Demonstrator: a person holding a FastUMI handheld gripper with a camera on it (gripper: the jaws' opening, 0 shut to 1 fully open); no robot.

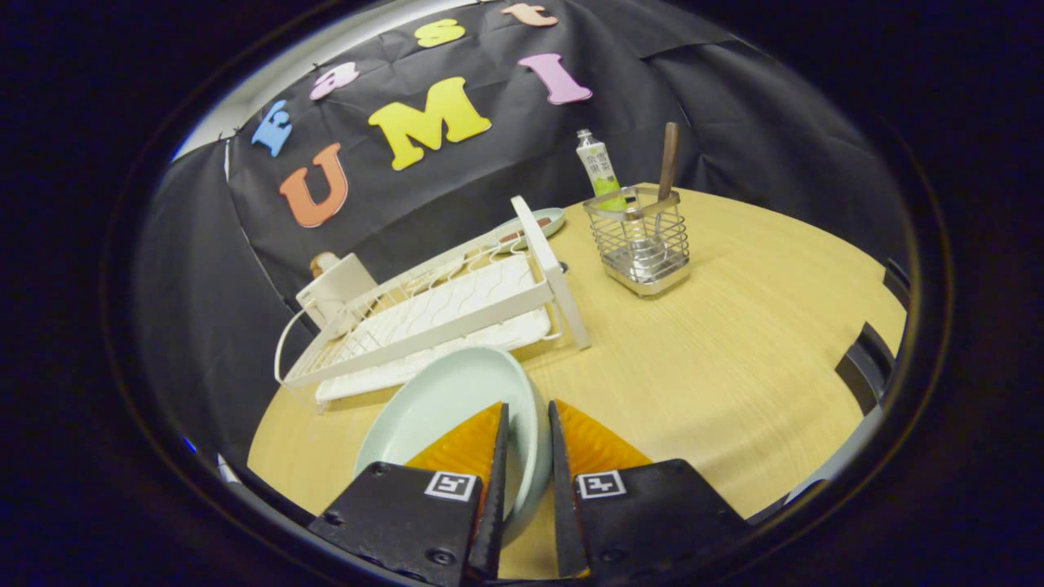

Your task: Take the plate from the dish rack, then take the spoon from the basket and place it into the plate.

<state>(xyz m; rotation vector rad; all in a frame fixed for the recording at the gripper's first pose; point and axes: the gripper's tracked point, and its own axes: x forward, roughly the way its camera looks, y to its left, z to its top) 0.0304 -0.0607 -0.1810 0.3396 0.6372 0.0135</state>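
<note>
My gripper (528, 416) is shut on the rim of a pale green plate (444, 408), one finger inside the bowl of the plate and one outside. The plate hangs tilted just in front of the white dish rack (440, 314), above the wooden table (718, 359). Beyond the fingers to the right stands a wire basket (643, 244) with a spoon in it; the spoon's brown handle (669, 161) sticks up out of the basket.
A small green-labelled bottle (598, 167) stands behind the basket. A second pale dish (534, 226) lies at the rack's far end. A white box-like object (334, 287) sits behind the rack. The table's rounded edge runs close on the right.
</note>
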